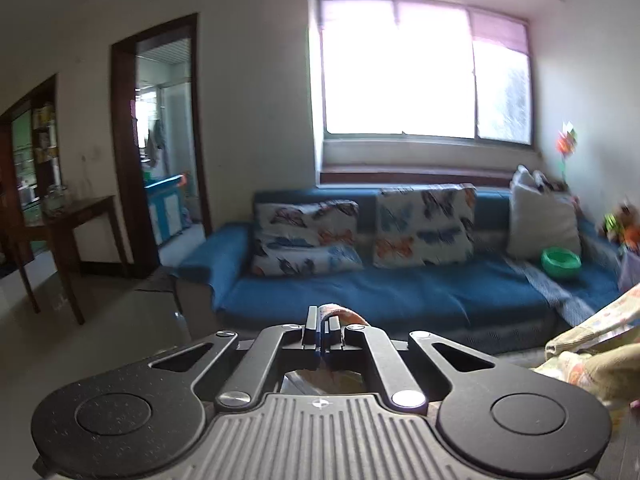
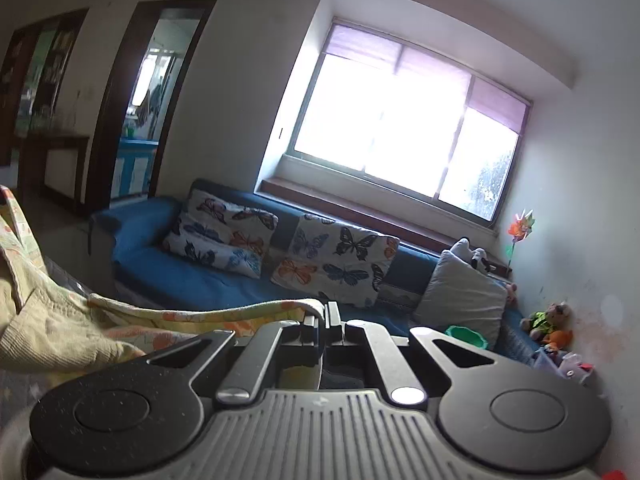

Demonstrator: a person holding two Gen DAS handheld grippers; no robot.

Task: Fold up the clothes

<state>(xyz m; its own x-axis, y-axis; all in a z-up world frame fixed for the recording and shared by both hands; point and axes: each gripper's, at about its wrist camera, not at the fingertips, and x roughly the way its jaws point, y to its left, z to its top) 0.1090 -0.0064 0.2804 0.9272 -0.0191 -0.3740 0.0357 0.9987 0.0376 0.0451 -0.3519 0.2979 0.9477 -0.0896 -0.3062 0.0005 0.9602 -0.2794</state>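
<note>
A pale yellow garment with an orange print is held up in the air between both grippers. My left gripper [image 1: 322, 326] is shut on one edge of the garment [image 1: 342, 314], which pokes out above the fingers; more of it hangs at the right of that view [image 1: 592, 356]. My right gripper [image 2: 322, 316] is shut on another edge of the garment [image 2: 160, 320], which stretches away to the left and sags in folds. The lower part of the garment is hidden below the grippers.
A blue sofa [image 1: 400, 292] with butterfly cushions [image 1: 424, 224] and a grey pillow [image 2: 464, 300] faces me under a bright window. A green bowl [image 1: 560, 262] lies on the sofa. A wooden side table [image 1: 76, 216] and a doorway stand at the left. Toys [image 2: 548, 320] sit at the right.
</note>
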